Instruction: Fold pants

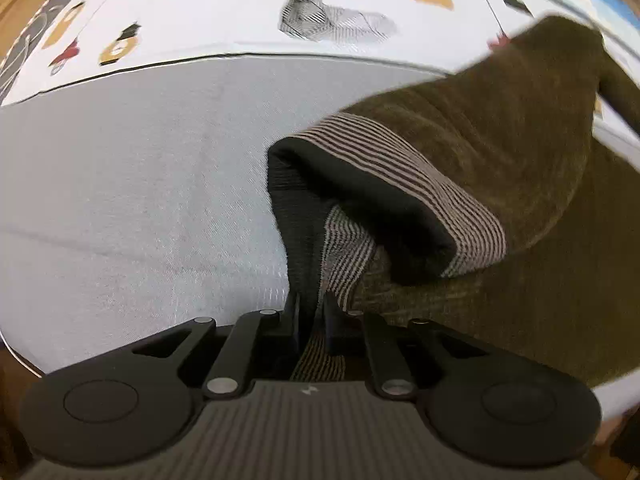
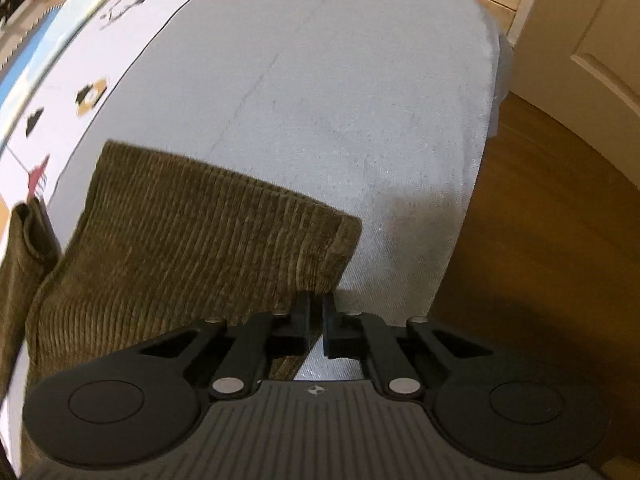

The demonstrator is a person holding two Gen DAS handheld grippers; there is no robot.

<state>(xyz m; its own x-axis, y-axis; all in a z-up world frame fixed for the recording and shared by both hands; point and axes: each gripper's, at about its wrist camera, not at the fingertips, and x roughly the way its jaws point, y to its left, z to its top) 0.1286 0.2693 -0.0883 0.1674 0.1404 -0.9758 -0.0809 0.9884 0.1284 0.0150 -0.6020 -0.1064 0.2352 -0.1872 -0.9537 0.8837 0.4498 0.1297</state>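
Left gripper (image 1: 311, 312) jaws clamp the striped waistband (image 1: 420, 184) of olive corduroy pants (image 2: 180, 232); right gripper (image 2: 316, 312) jaws pinch a hem corner on the grey tabletop (image 2: 340, 100).

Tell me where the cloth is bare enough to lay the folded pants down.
Bare grey cloth lies left of the striped waistband, bordered above by the deer-print sheet. In the right wrist view, grey cloth is free beyond the pant-leg hem, out to the table's edge. It is crowded where the olive corduroy pants are heaped.

Bare bedsheet (image 2: 340, 100) beyond pants (image 2: 192, 240)
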